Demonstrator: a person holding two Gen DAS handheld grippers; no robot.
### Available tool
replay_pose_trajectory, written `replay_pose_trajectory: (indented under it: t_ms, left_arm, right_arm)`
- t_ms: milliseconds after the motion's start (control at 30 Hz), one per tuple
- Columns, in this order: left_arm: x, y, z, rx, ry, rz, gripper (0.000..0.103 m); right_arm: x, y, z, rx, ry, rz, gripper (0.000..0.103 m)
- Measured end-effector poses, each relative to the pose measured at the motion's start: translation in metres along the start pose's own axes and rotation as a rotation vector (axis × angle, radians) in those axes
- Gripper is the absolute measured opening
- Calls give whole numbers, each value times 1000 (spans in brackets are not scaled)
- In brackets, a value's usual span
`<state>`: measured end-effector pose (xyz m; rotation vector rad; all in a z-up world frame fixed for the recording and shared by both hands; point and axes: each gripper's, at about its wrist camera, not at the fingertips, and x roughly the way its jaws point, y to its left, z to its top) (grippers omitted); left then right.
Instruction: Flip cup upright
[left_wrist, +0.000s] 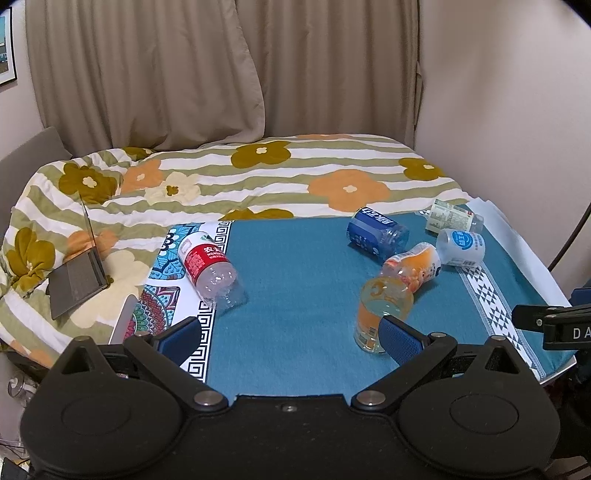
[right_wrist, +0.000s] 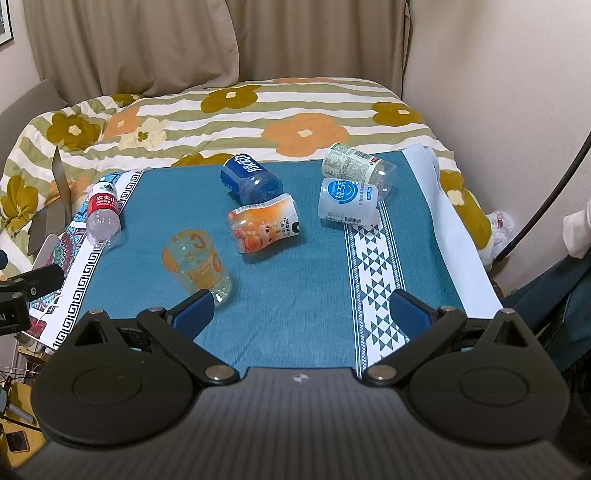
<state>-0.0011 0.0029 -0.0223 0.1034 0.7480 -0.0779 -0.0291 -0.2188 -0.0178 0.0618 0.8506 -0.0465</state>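
Note:
A clear cup with orange print (left_wrist: 380, 314) stands on the teal cloth (left_wrist: 295, 280) with its wide end up; in the right wrist view (right_wrist: 195, 264) its narrow end rests on the cloth. My left gripper (left_wrist: 291, 336) is open; its right pad (left_wrist: 400, 338) is just in front of the cup, touching or nearly so. My right gripper (right_wrist: 303, 314) is open and empty, its left pad (right_wrist: 194, 314) close to the cup's base.
Several bottles lie on the cloth: red-labelled (left_wrist: 207, 266), blue (left_wrist: 375, 232), orange (left_wrist: 413, 264), white-blue (left_wrist: 460, 247), green-labelled (left_wrist: 448, 216). A flowered quilt (left_wrist: 258, 173) and laptop (left_wrist: 79, 277) lie behind and left. The table edge runs at right.

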Motion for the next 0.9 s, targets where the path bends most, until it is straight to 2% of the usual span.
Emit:
replay_pose_trajectory:
  t_ms: [900]
  left_arm:
    - [8, 0, 1, 3, -11, 29, 103]
  right_arm:
    - [7, -2, 5, 2, 4, -2, 103]
